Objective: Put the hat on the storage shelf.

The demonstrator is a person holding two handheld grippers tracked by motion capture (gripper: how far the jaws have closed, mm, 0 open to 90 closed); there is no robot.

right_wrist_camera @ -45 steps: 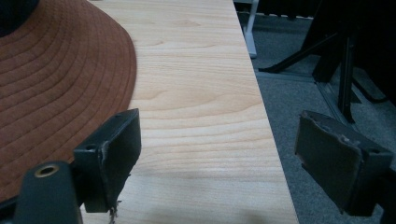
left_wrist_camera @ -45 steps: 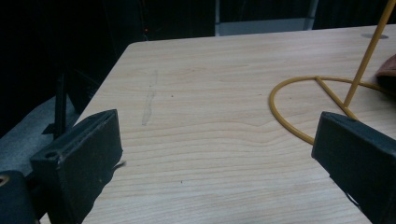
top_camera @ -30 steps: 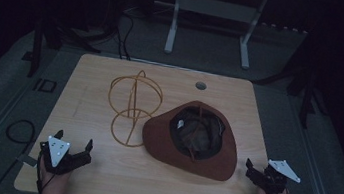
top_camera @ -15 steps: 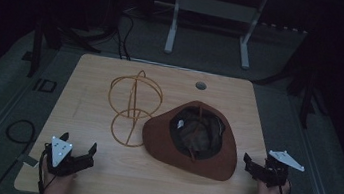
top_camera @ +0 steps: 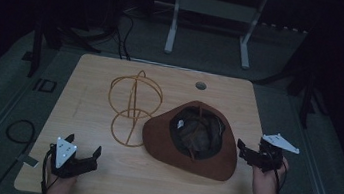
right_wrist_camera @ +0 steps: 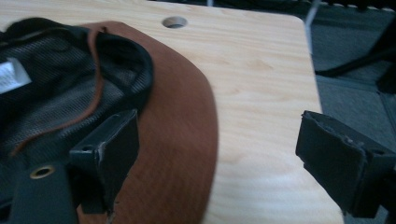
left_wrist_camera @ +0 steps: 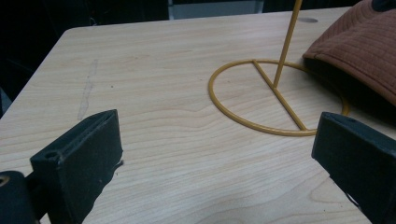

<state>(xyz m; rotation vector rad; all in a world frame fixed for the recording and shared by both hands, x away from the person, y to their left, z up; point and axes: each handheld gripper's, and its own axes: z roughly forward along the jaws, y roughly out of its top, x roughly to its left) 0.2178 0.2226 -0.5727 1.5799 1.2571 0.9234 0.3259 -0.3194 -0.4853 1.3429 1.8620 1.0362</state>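
The hat (top_camera: 189,138) lies crown-down, its white inner tag (right_wrist_camera: 8,77) unreadable. The left gripper (top_camera: 82,155) at seven o'clock and the right gripper (top_camera: 245,153) at four both gape.

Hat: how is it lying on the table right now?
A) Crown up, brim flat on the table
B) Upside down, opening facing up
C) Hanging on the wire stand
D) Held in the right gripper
B. The hat lies with its dark lining and white label showing upward, beside the wire stand, while the open right gripper sits at its brim, holding nothing.
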